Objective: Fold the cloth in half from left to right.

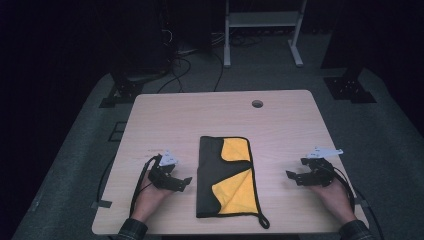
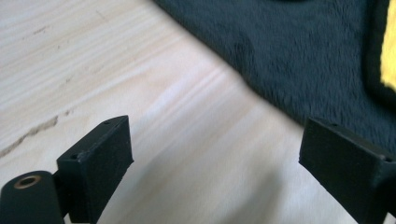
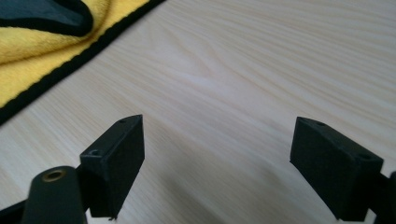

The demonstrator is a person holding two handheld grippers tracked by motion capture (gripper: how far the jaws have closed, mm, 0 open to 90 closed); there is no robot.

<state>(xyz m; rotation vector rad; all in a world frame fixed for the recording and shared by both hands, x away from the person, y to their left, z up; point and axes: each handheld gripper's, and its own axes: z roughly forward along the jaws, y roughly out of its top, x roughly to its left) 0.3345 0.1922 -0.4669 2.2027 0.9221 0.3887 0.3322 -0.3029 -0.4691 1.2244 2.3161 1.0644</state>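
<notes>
1. Left tool point(image 1: 186, 182) is sitting low over the bench point(image 1: 165, 115), jaws spread wide apart with nothing between them. In the left gripper view you just see bare wood grain in the gap point(image 2: 215, 158).
2. Right tool point(image 1: 295, 176) is the same deal: jaws wide apart, empty, light wood between them in the right gripper view point(image 3: 217, 158). It's on the other side of the cloth, pointing in toward it.
3. Each tool is held by a hand coming in from the bottom of the high view, left hand point(image 1: 149, 199) and right hand point(image 1: 334, 196), both with a dark plaid-ish sleeve cuff showing. A black cable loops off each tool.
4. The thing they're flanking is a microfiber cloth point(image 1: 212, 170), black on one face, yellow on the other with black edging. It's lying flat on the bench, roughly centred between the two tools, folded into a tall strip, with flaps turned so yellow patches show on its right half.
5. The left tool is just beside the cloth's left edge, not touching; the dark fuzzy side point(image 2: 299, 51) is right ahead of its jaws. The right tool is a bit farther off from the yellow edge point(image 3: 42, 56).
6. A small black hang loop point(image 1: 263, 220) sticks out at the cloth's near right corner.
7. Farther back there's a round hole point(image 1: 257, 104) in the bench, and a white frame point(image 1: 262, 30) on the floor beyond.
</notes>
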